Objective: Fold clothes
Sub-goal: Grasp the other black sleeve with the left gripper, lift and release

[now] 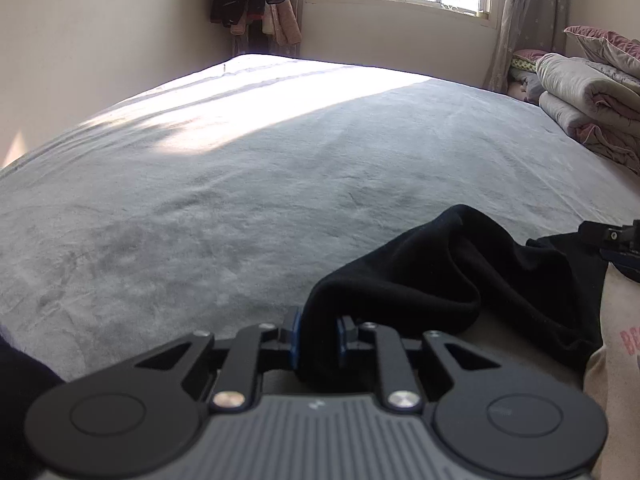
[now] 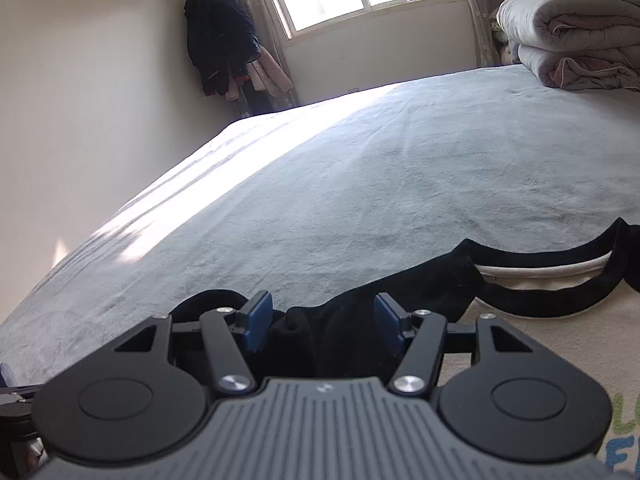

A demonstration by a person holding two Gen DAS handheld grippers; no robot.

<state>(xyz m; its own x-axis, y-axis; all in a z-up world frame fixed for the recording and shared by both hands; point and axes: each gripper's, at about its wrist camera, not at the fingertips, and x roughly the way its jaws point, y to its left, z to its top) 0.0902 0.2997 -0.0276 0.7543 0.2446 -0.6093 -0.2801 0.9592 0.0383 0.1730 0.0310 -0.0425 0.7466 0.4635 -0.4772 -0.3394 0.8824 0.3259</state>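
The garment (image 1: 460,280) is a cream sweatshirt w/ black sleeves and a black ribbed collar, lying at the near edge of the bed (image 1: 240,184). The bed cover is grey-blue plush fleece w/ a short nap, faintly streaked, and a sun patch falls across its far side.

The left gripper (image 1: 319,338) has its blue pads nearly together, pinching a thick fold of soft black knit, prob. a sleeve, which bunches up in rounded ridges just beyond the fingers.

The right gripper (image 2: 320,322) has jaws roughly half open. Crumpled black fabric sits between the blue pads; can't tell if the pads press on it.

Print on the cream body: pink letters "BB" in the left wrist view, green and blue letters cut off at the frame edge in the right wrist view, not readable.

Folded quilts (image 2: 576,28), puffy and stitched, are stacked at the bed's far right. Dark coats (image 2: 220,36) hang in the corner beyond the bed.
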